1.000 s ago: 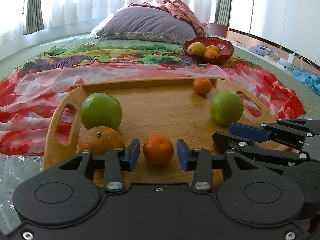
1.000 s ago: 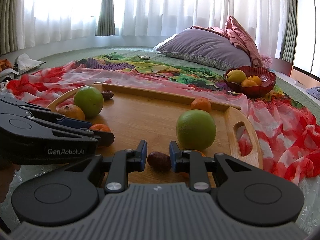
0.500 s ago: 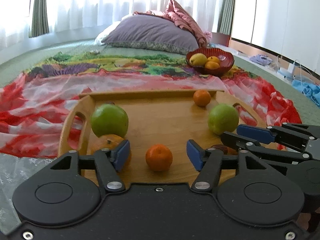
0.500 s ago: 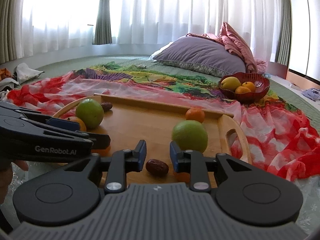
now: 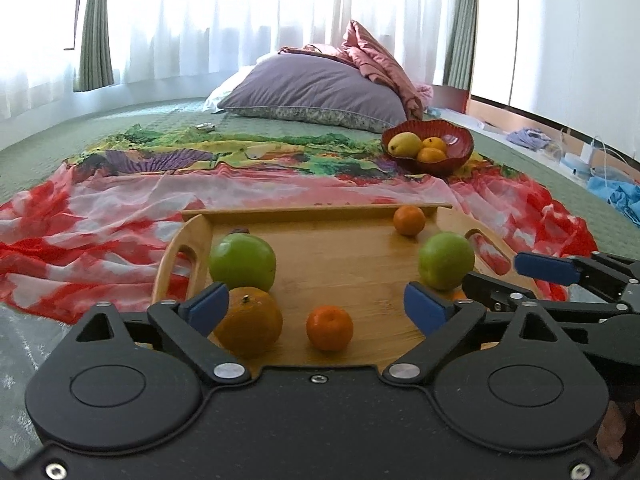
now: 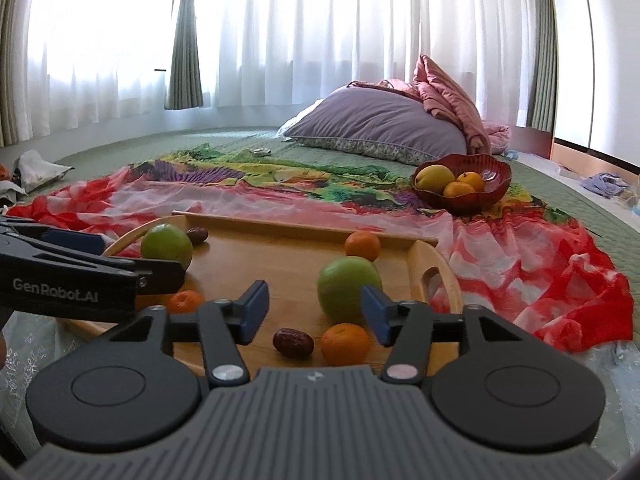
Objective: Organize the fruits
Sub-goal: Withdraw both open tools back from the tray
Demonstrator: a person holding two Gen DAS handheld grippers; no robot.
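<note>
right view only: wrinkled brown date (image 6: pixel 293 343) on smooth bamboo tray (image 6: pixel 280 256) | left view only: dimpled large orange (image 5: pixel 249 322) | left tongs (image 5: pixel 316 307) spread, empty | right tongs (image 6: pixel 315 312) spread, empty | glossy red bowl (image 6: pixel 496 182) beyond on cloth

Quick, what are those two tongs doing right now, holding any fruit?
Left tongs: open, holding nothing.
Right tongs: open, holding nothing.

One marking is legible: "GenRobot.AI", in light lettering on the black side face of the left gripper (image 6: pixel 92 276), at the near left of the right wrist view. No other text, number, label or sign can be read in either view.
</note>
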